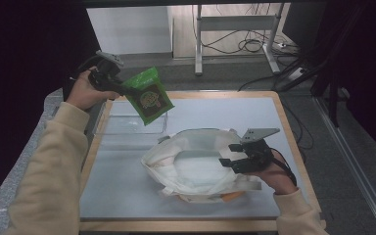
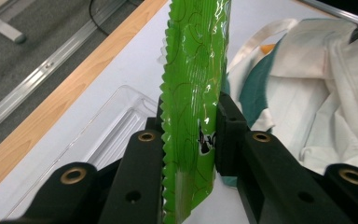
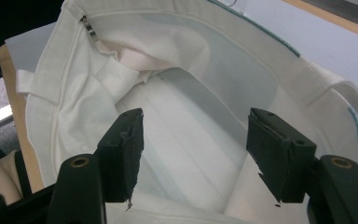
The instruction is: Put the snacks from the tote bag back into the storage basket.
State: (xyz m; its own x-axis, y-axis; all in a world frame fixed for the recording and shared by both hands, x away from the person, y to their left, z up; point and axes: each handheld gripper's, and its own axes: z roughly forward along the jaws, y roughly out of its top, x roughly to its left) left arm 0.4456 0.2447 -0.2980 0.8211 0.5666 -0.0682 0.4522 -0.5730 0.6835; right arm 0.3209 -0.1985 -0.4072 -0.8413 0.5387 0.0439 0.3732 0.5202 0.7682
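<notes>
A green snack pouch (image 1: 149,95) hangs in the air above the table's back left, and my left gripper (image 1: 127,90) is shut on its edge. In the left gripper view the pouch (image 2: 193,70) stands upright, pinched between both pads of that gripper (image 2: 189,135). A white cloth tote bag (image 1: 196,161) lies in the middle of the table with its mouth open. My right gripper (image 1: 230,155) sits at the bag's right rim. In the right gripper view its jaws stand wide apart (image 3: 196,140) over the bag's pale inside (image 3: 168,84), and no fabric is pinched between the pads.
A clear plastic tray (image 1: 127,125) lies on the grey mat (image 1: 122,186) under the pouch, also seen as the tray (image 2: 112,126) beside the bag (image 2: 326,79). Wooden table edges frame the mat. Desk legs and cables (image 1: 247,44) lie on the floor behind.
</notes>
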